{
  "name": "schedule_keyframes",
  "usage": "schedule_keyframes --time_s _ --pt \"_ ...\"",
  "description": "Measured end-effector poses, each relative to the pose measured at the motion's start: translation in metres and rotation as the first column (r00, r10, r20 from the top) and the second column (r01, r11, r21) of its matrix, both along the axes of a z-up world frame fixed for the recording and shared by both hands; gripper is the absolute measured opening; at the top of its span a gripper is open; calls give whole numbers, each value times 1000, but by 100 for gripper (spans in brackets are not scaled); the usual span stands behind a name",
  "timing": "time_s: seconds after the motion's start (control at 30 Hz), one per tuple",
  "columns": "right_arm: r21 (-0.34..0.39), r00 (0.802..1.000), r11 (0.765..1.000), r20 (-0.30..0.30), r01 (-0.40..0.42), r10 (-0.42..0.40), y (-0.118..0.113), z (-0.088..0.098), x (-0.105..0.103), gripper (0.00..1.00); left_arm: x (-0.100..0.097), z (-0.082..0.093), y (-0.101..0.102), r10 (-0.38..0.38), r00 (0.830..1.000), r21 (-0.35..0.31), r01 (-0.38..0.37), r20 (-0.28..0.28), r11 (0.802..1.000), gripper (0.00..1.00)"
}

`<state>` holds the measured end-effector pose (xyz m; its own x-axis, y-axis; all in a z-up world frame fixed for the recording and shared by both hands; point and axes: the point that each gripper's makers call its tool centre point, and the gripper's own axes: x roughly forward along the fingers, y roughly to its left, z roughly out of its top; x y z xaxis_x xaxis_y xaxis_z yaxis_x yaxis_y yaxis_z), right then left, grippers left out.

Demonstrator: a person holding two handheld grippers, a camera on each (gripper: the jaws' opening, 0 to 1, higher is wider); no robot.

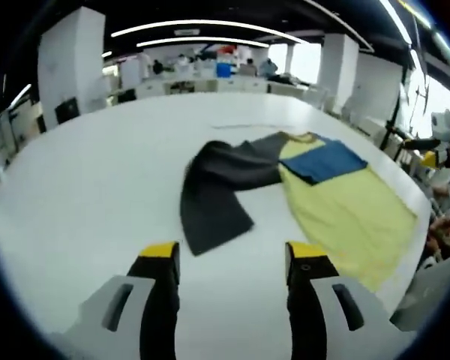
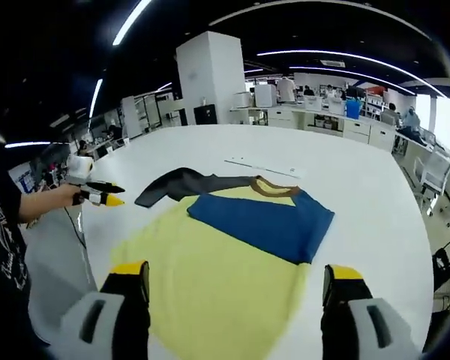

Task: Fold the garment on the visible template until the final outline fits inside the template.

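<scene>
My left tool (image 1: 229,259) hangs above the white table (image 1: 90,195) with its yellow-tipped jaws spread wide and nothing between them. Ahead of it lies the garment (image 1: 345,210), spread flat: a yellow body with a dark grey sleeve (image 1: 214,191) stretched out toward my left tool and a blue sleeve (image 1: 326,161) folded over the chest. My right tool (image 2: 236,281) also has its jaws wide apart and holds nothing; it hovers over the lower part of the yellow body (image 2: 210,277). From there I see the blue sleeve (image 2: 266,221) lying across the front below the brown collar (image 2: 274,187), and the grey sleeve (image 2: 172,184) reaching off to the far side. Beyond the collar a pale strip (image 2: 262,167) lies on the table.
</scene>
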<state>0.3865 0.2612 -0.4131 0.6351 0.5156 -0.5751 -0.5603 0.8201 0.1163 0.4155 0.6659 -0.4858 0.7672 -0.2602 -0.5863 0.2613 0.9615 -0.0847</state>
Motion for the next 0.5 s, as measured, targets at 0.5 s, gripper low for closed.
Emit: schedule_keyframes --time_s 0.5 --pt "-33 999 998 -5 44 -44 -11 -5 -10 92 22 -31 21 169 985 18 -168 -44 986 25"
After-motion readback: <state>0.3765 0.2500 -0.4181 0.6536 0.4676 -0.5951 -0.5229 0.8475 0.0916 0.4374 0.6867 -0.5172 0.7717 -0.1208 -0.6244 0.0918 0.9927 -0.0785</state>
